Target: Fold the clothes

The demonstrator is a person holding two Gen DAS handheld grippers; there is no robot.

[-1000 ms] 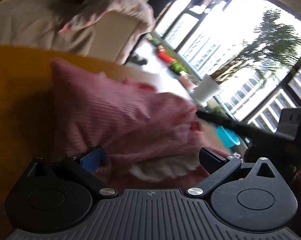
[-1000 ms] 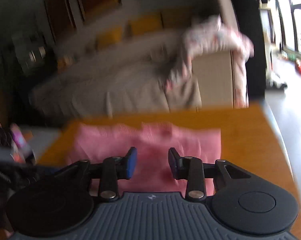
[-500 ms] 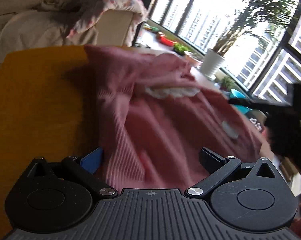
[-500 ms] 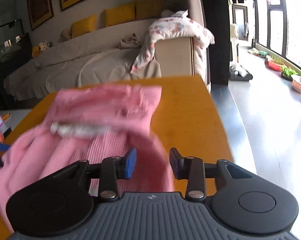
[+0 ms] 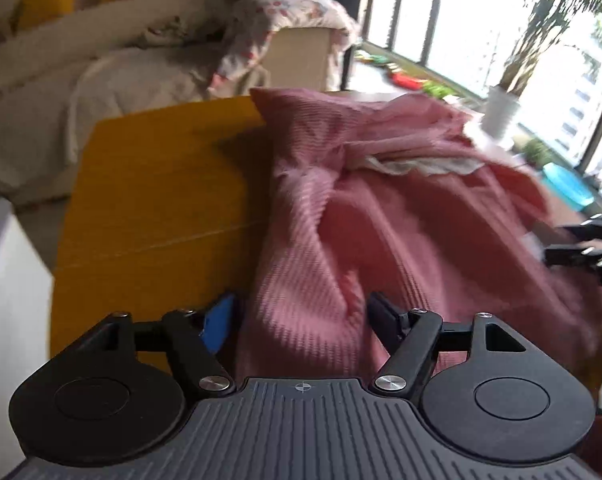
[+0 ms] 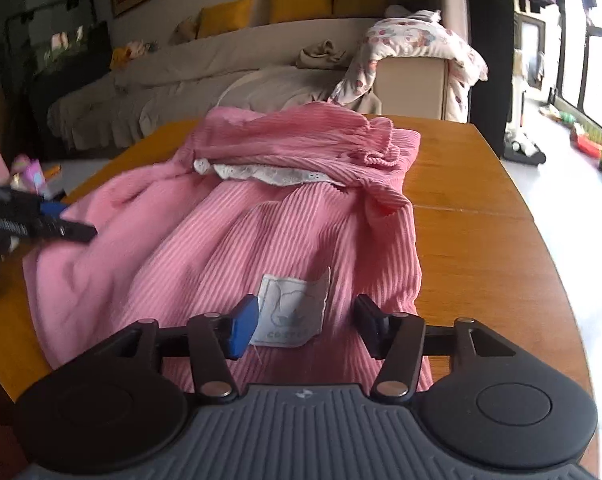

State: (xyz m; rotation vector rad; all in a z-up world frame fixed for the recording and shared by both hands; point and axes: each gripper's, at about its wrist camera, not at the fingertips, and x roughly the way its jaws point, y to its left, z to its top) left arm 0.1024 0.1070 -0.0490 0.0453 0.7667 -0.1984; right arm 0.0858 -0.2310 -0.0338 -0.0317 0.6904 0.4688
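Observation:
A pink ribbed garment (image 6: 261, 232) lies crumpled on the orange wooden table (image 6: 481, 248). A white lace trim (image 6: 269, 174) crosses its far part and a pale sewn label (image 6: 293, 308) faces up near me. My right gripper (image 6: 307, 326) is open just above the label end, with nothing pinched. In the left wrist view the garment (image 5: 381, 240) fills the middle, with the lace trim (image 5: 421, 166) farther off. My left gripper (image 5: 303, 320) is open over the cloth's near left edge. Each gripper shows in the other's view: the left gripper (image 6: 41, 220) and the right gripper (image 5: 589, 248).
Behind the table stands a beige-covered sofa (image 6: 221, 72) with yellow cushions and a floral blanket (image 6: 417, 44) over its arm. The table's right edge (image 6: 553, 248) drops to a pale floor with toys (image 6: 585, 140). A white plant pot (image 5: 501, 110) stands by the windows. Small pink items (image 6: 29, 172) sit at left.
The garment has come down from the air and now rests spread on the table. My right gripper's fingers have spread wider. Both views have steadied and tilted down toward the cloth.

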